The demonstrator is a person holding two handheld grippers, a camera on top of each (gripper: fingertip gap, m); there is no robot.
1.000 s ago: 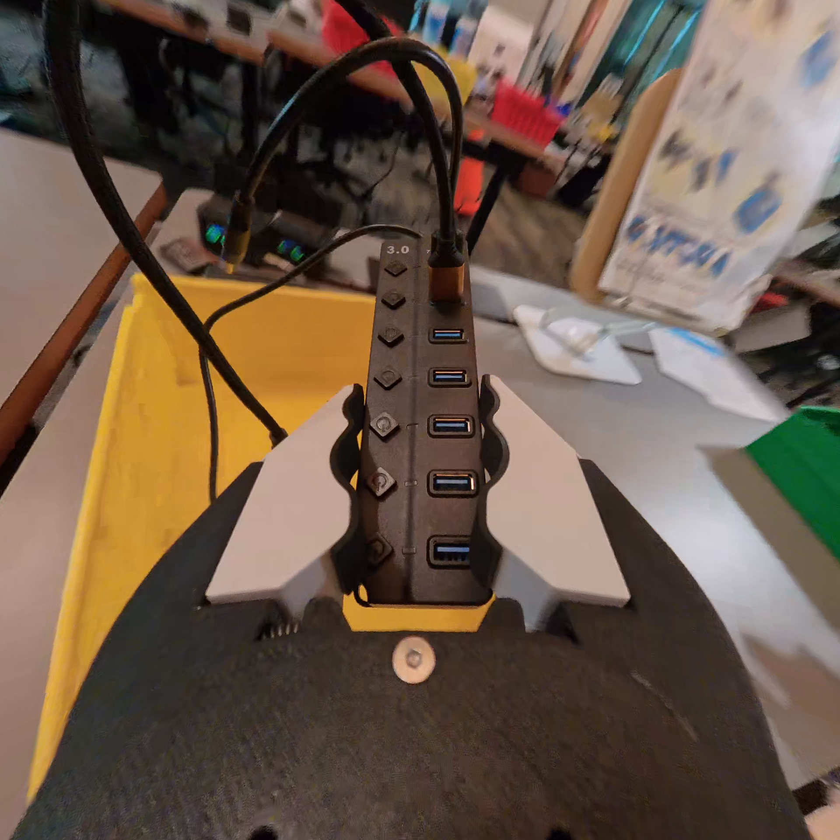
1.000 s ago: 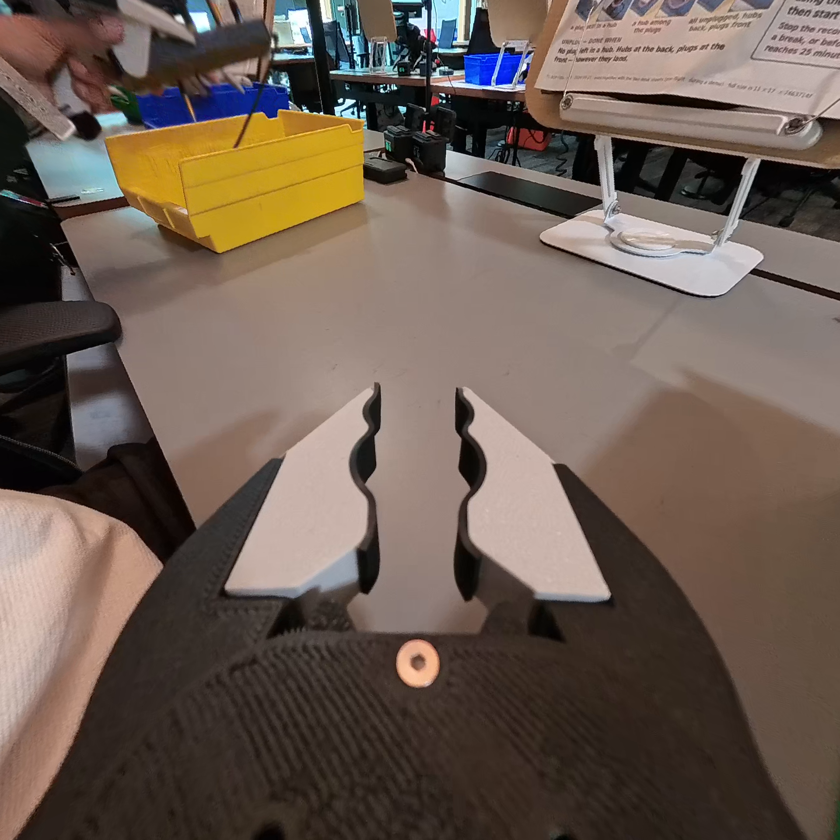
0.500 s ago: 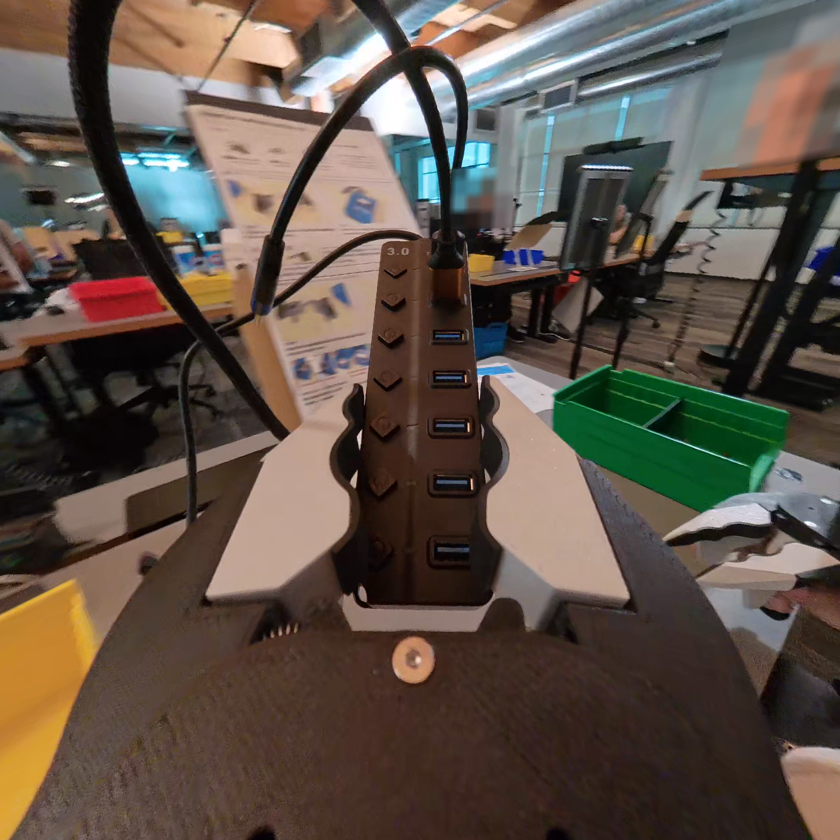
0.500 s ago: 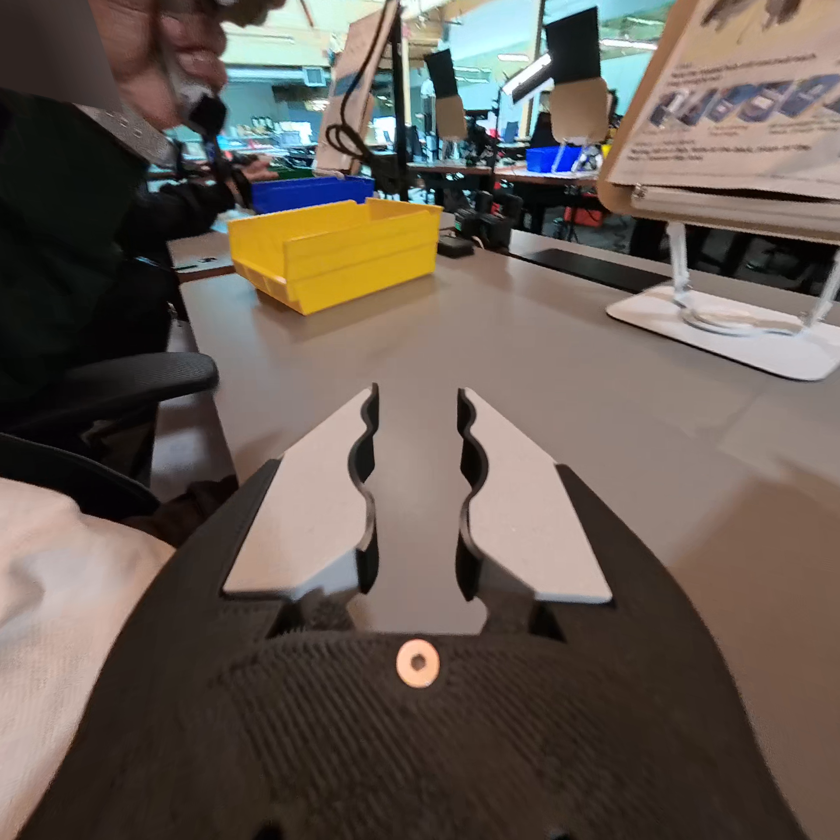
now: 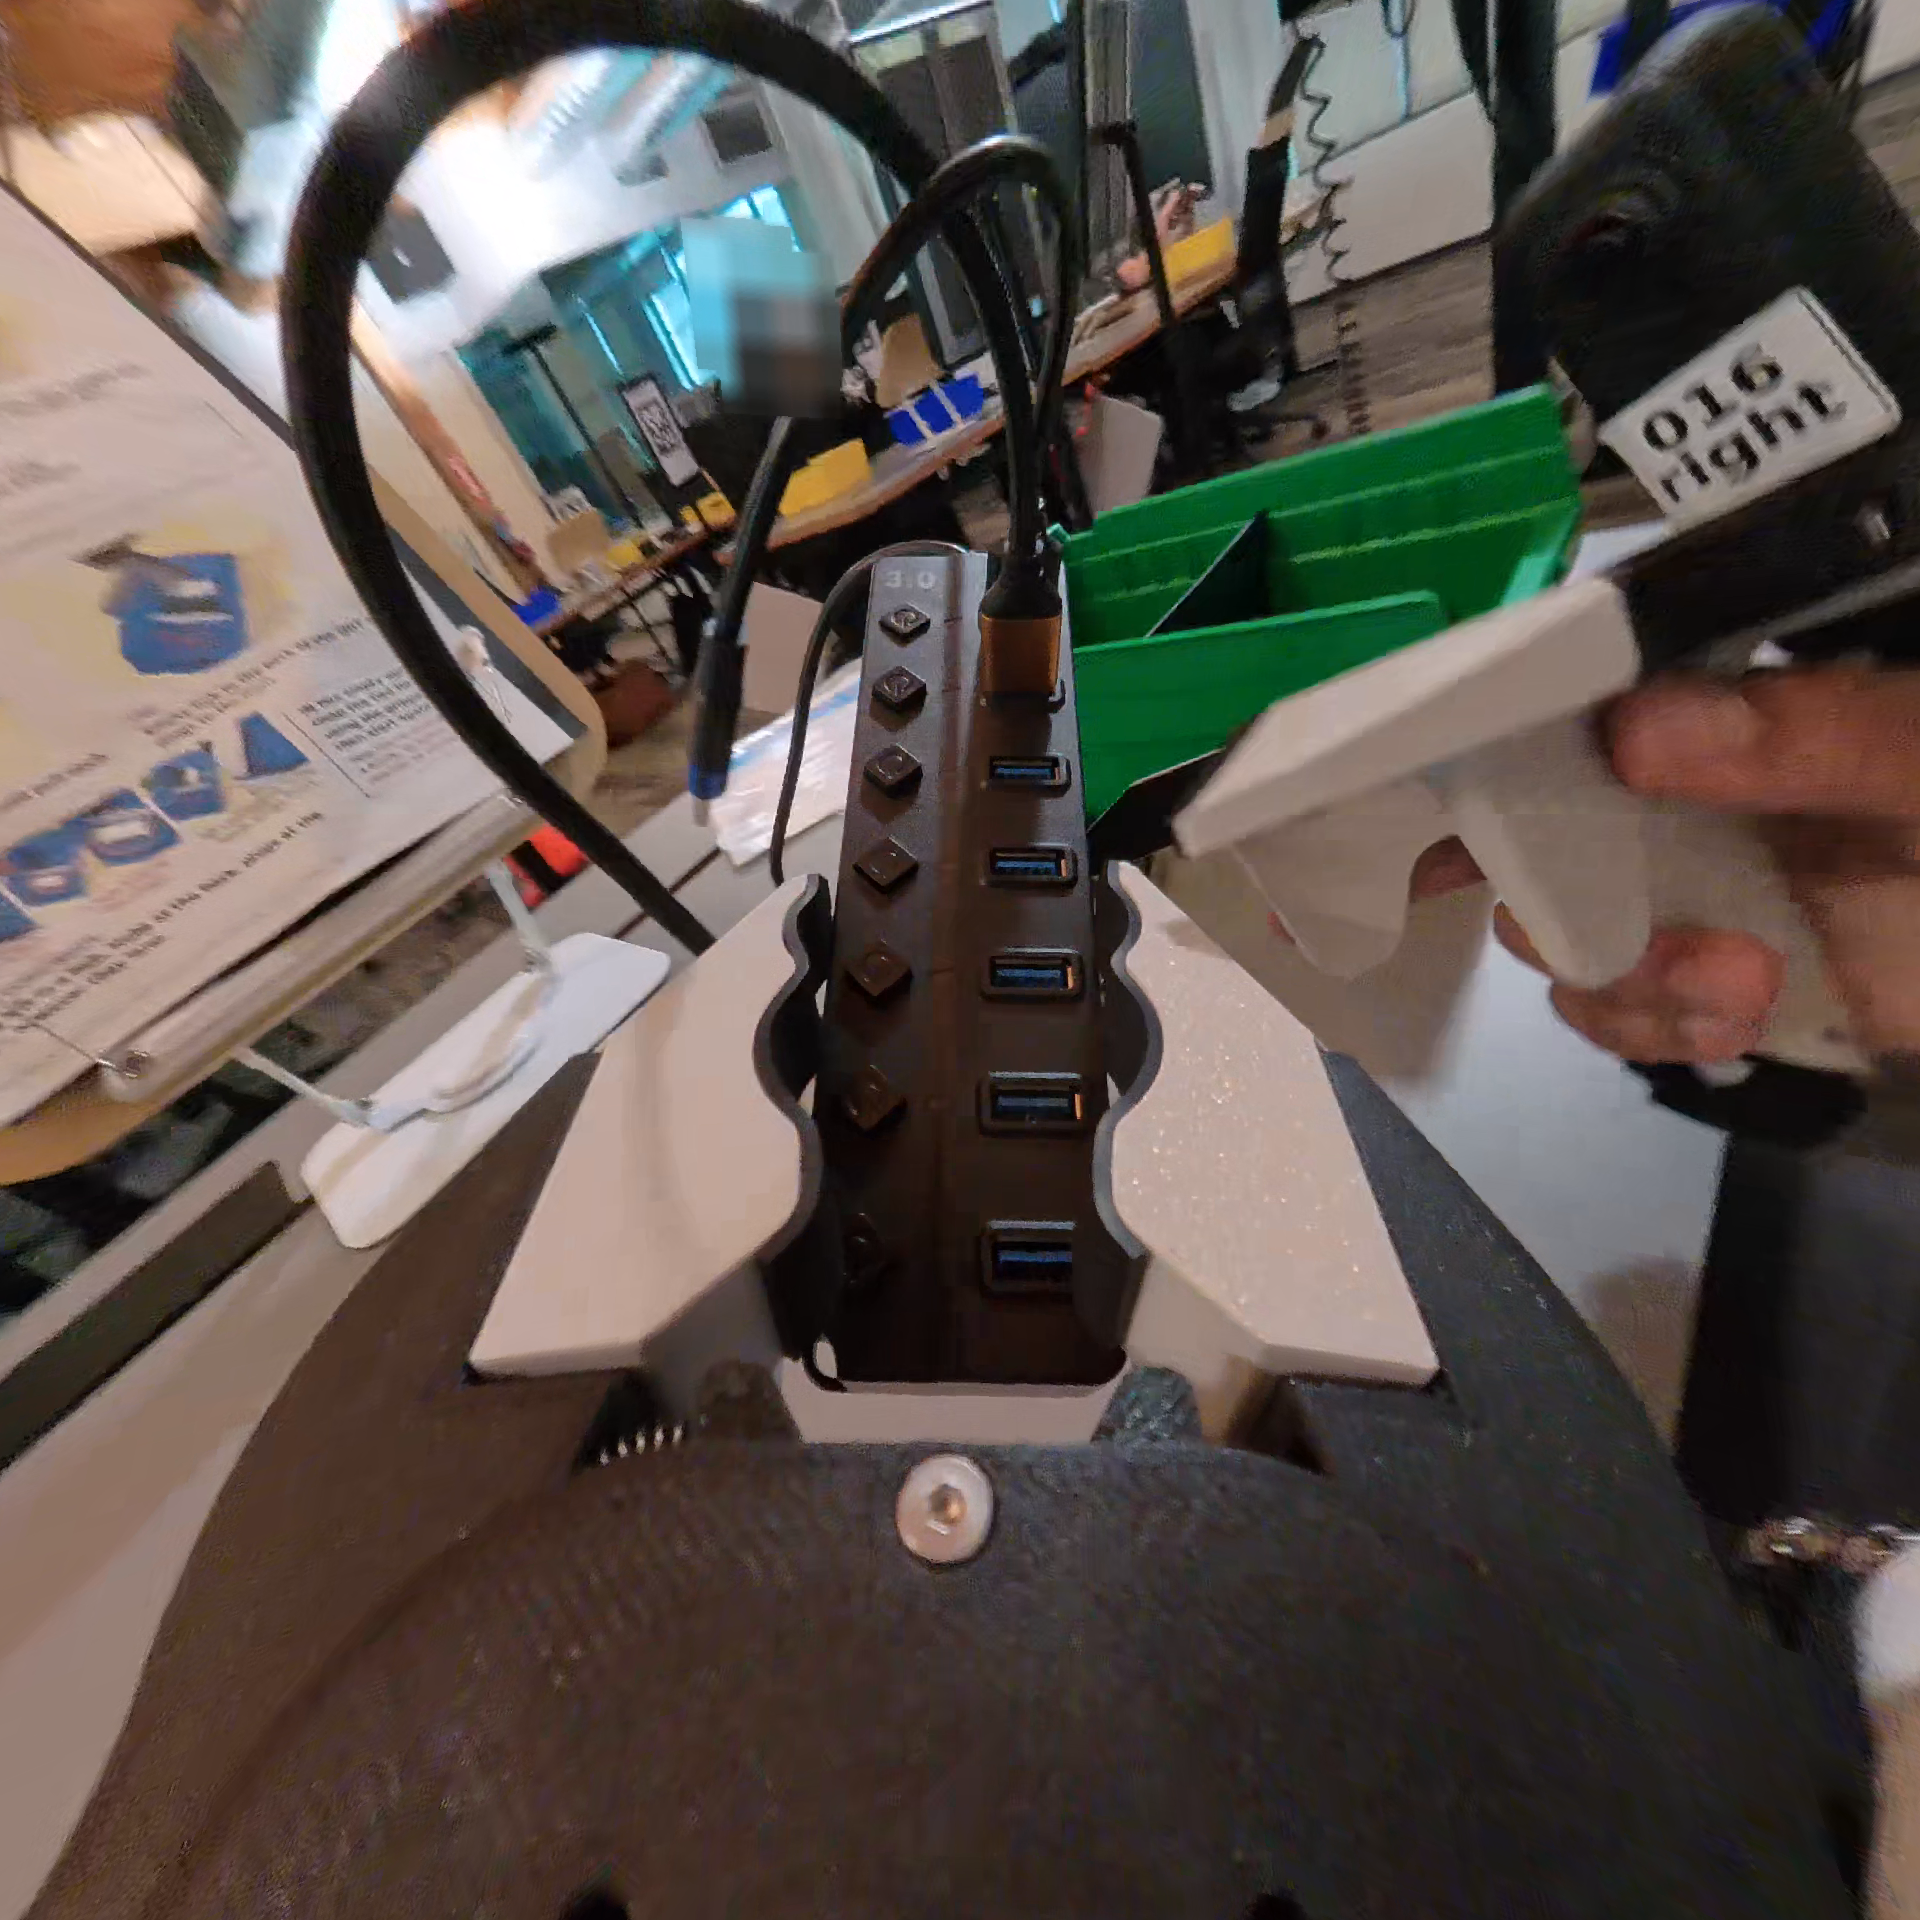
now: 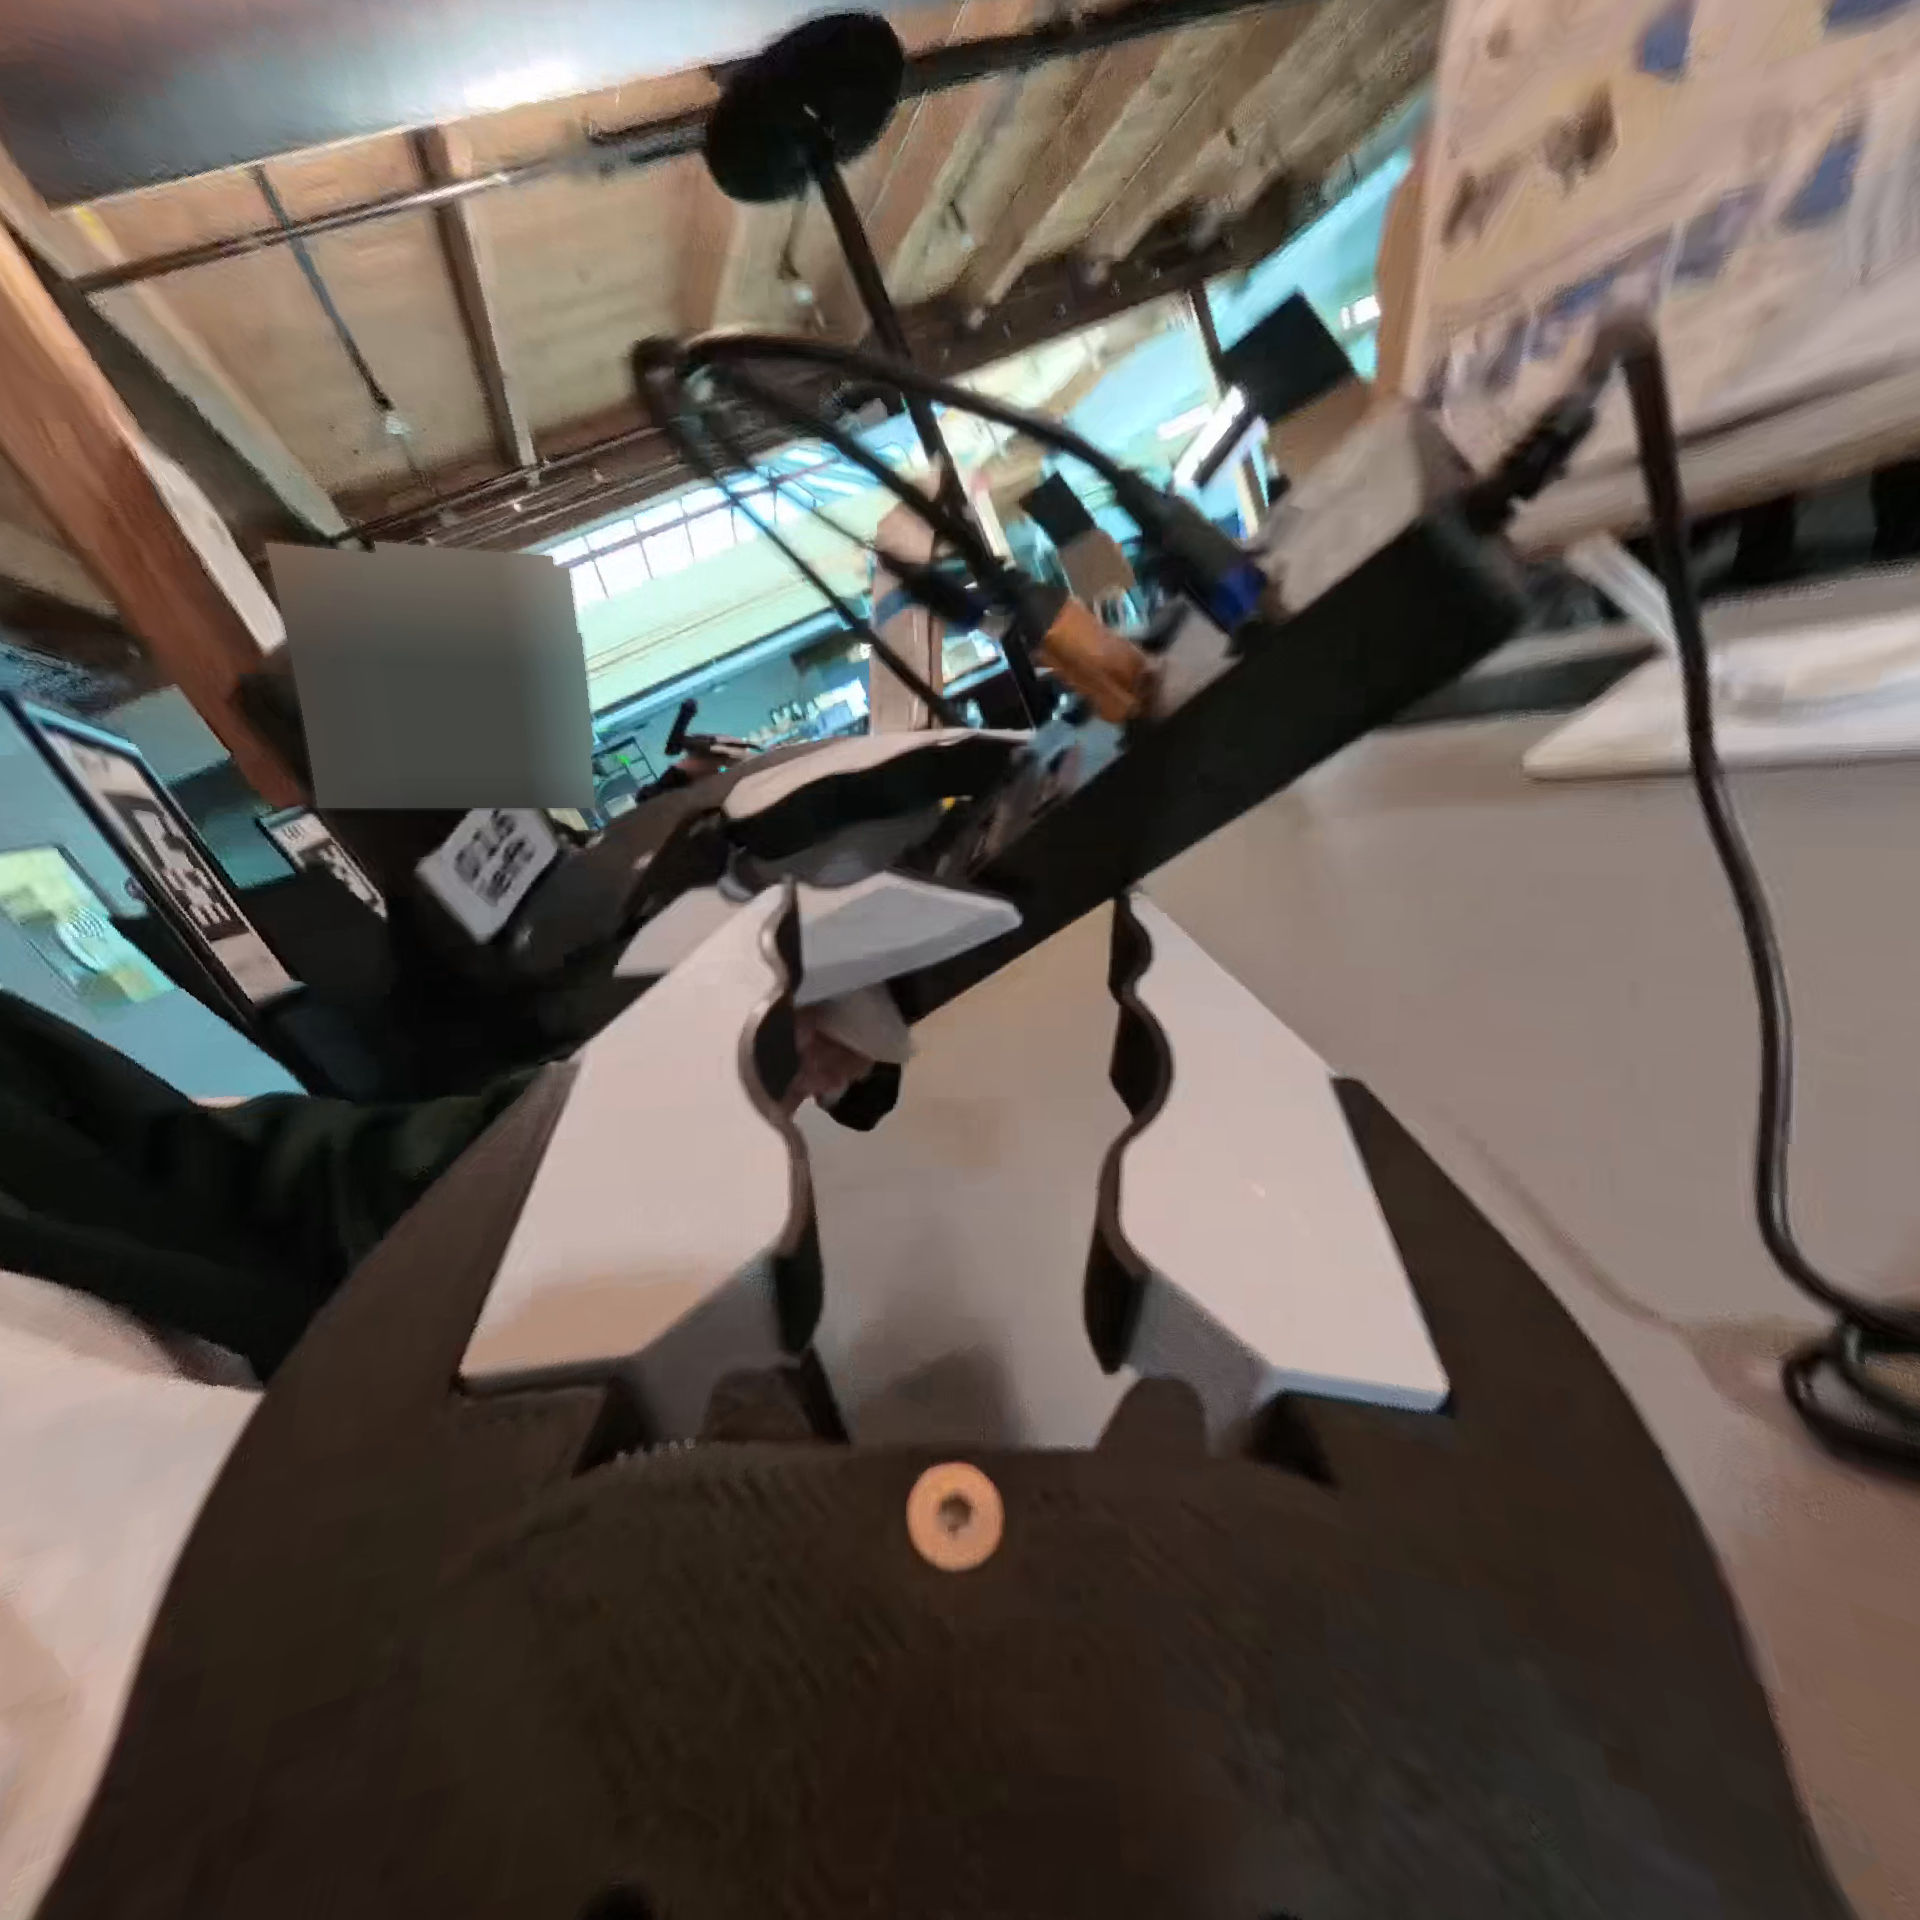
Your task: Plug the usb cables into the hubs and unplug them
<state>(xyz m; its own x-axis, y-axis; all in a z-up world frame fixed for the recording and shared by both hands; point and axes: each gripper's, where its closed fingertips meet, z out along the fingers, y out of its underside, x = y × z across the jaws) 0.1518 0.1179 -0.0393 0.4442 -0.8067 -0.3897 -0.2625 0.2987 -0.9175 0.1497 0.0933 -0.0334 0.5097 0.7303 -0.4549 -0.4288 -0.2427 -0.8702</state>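
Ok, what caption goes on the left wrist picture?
Left gripper clamps a black USB hub, one copper plug inserted.

Black seven-port hub (image 5: 961,997), one copper-collared cable (image 5: 1021,644) plugged in.

left wrist: close, faces along hub (image 5: 961,997) | right wrist: low, tilted upward | shared: hub (image 6: 1247,727)

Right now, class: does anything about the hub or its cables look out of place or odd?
Mildly. The black hub is held off the table in the left tongs, with only one orange plug seated in its far port. The same cable's other, blue-tipped plug dangles loose beside it. Nothing looks damaged.
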